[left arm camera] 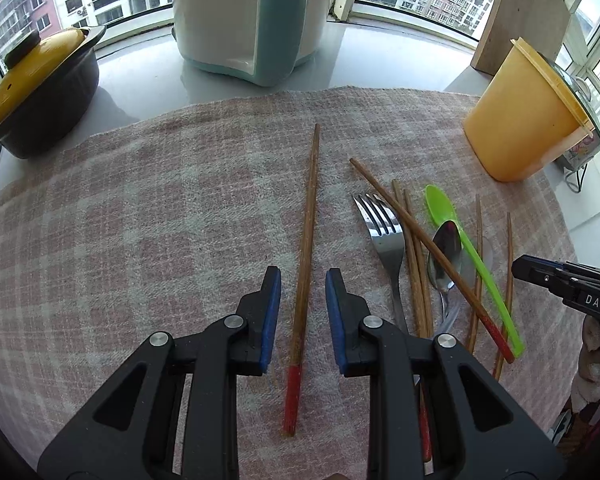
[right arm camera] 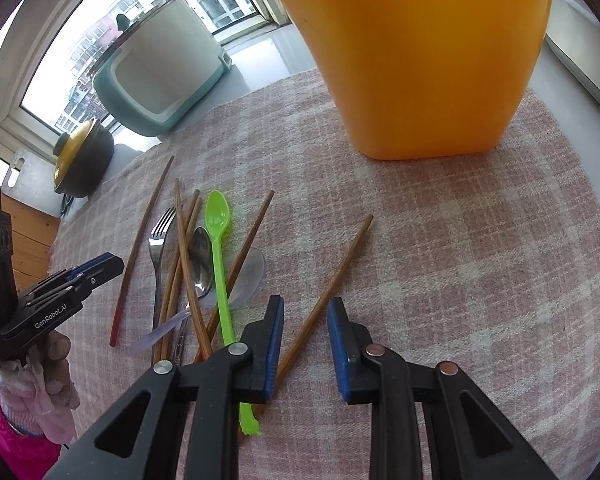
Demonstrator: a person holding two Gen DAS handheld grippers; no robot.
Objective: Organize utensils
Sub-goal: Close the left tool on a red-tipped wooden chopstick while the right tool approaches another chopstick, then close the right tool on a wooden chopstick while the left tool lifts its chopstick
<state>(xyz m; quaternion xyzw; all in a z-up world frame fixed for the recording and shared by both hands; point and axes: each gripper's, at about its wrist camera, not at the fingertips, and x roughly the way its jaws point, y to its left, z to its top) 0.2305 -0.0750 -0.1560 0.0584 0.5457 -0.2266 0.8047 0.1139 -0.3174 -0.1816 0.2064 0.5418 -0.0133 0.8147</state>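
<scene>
Left gripper (left arm camera: 303, 276): jaws apart, red-tipped chopstick (left arm camera: 306, 256) lay between, untouched.
Right gripper (right arm camera: 305, 304): jaws apart, plain chopstick (right arm camera: 332, 276) between, nearer left pad.

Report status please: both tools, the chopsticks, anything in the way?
Left tool open, straddling one lone chopstick. Right tool open over another chopstick. Nothing gripped. Other utensils piled beside, green spoon on top; orange tub behind.

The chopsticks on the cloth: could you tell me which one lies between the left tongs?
The lone red-tipped chopstick, lying apart to the left of the fork; the other chopsticks are tangled with the spoons.
</scene>
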